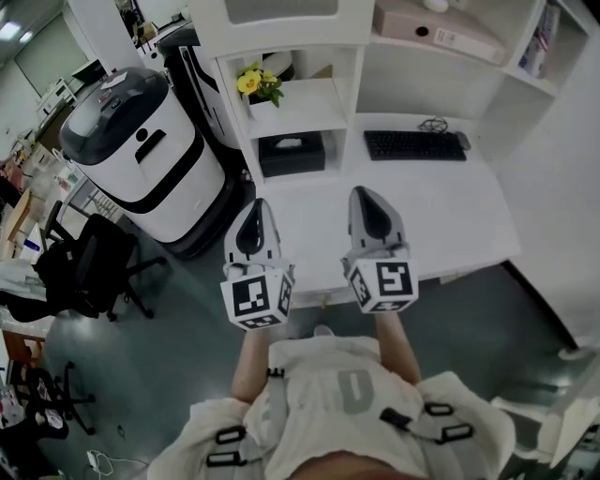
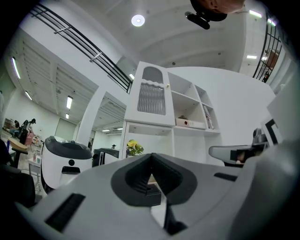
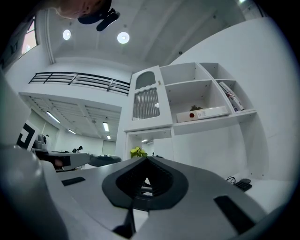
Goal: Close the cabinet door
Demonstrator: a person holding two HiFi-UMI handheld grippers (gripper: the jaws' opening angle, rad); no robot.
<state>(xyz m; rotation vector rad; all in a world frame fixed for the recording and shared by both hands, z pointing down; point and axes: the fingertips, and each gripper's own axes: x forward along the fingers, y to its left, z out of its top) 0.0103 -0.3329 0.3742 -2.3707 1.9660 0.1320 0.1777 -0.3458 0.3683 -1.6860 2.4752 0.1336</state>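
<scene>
The white cabinet door (image 2: 152,96), with a ribbed panel and a small arched window, sits high on the shelf unit and lies flush with its frame. It also shows in the right gripper view (image 3: 146,98) and at the top edge of the head view (image 1: 281,11). My left gripper (image 1: 255,217) and right gripper (image 1: 371,206) hover side by side low over the front of the white desk (image 1: 469,216), well short of the door. Both point toward the shelf unit. The left gripper (image 2: 151,154) and the right gripper (image 3: 146,158) have their jaws together with nothing between them.
A black keyboard (image 1: 414,145) lies on the desk at the back right. A yellow flower (image 1: 258,84) and a black tissue box (image 1: 292,153) sit in lower shelf bays. A large white and black machine (image 1: 141,159) and a black office chair (image 1: 89,262) stand to the left.
</scene>
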